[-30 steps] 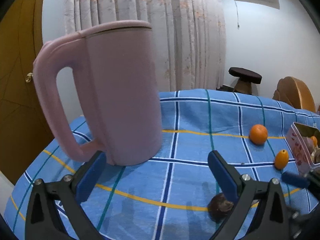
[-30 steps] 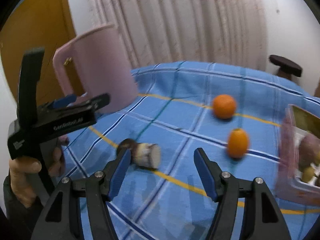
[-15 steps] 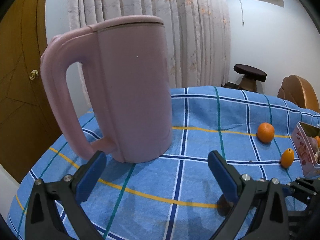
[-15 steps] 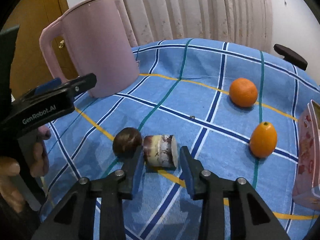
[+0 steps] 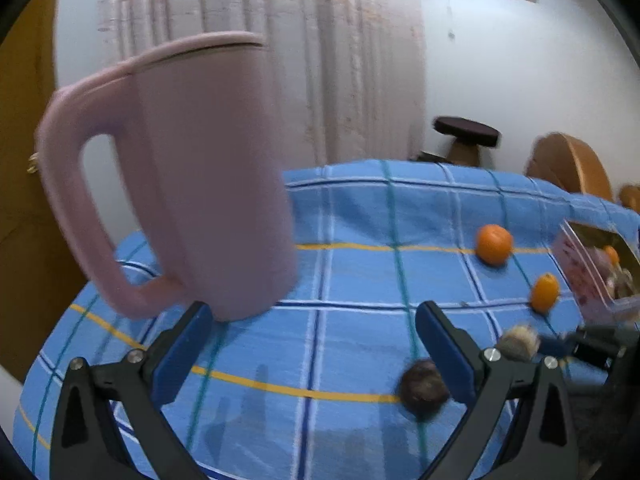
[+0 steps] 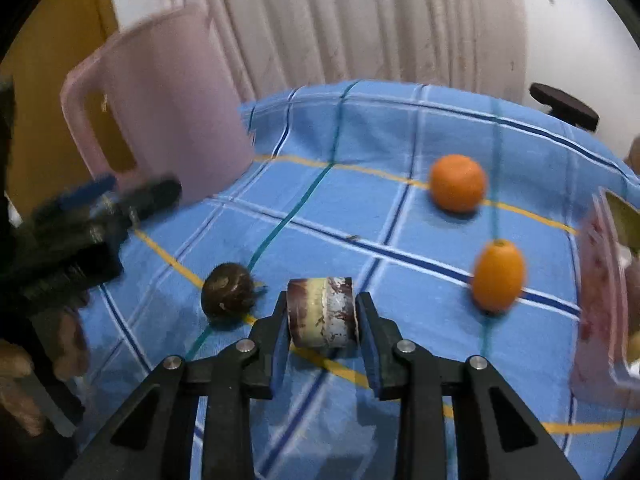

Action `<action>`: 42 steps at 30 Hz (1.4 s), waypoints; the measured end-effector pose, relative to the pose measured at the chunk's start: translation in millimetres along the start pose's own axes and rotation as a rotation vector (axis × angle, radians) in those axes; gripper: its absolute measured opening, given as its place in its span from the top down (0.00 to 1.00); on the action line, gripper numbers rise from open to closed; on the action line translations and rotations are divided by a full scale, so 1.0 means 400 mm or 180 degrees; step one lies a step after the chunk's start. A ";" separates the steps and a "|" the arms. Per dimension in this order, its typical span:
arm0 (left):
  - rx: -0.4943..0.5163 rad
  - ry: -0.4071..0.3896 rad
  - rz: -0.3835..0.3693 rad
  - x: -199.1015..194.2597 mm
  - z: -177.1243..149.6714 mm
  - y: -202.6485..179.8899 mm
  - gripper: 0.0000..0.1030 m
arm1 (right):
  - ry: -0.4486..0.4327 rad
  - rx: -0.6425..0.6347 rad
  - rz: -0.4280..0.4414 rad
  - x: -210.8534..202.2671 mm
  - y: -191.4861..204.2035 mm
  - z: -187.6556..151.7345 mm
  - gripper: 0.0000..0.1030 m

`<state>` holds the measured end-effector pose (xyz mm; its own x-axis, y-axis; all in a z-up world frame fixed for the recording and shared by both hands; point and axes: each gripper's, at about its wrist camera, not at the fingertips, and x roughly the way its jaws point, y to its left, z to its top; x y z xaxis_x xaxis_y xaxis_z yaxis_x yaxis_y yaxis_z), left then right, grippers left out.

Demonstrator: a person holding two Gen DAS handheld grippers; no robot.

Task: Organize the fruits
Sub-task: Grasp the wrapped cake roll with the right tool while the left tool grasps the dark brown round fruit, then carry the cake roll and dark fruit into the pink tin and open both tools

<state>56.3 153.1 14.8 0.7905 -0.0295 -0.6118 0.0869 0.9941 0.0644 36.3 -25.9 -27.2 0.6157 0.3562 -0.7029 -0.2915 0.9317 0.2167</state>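
Tall pink plastic jug with loop handle [image 5: 200, 176]: stands on the blue checked tablecloth [image 5: 352, 216], just ahead of the left gripper [image 5: 312, 344]; a careless swing could tip it.

Pink printed box [image 6: 600, 300]: right edge, some fruit inside; probable destination.

Left gripper: hovers low, level, jaws spread, empty.

Right gripper [image 6: 322, 316]: low, pointing forward, jaws pinching the short brown-and-cream banded cylinder piece [image 6: 322, 312] by its flat ends; it may roll out if lifted fast.

Round orange [image 6: 458, 182], oval orange kumquat [image 6: 498, 276], dark brown round fruit [image 6: 228, 288]: loose on the cloth, liable to be knocked.
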 end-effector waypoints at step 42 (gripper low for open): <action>0.0332 0.0074 -0.0804 0.012 -0.042 -0.162 0.63 | -0.0635 0.0277 -0.0347 -0.162 -0.150 0.003 0.68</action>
<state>44.2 90.5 -5.4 0.7218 -0.2716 -0.6366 0.3426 0.9394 -0.0124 14.7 -104.8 6.2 0.7751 0.2522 -0.5794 -0.1566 0.9650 0.2105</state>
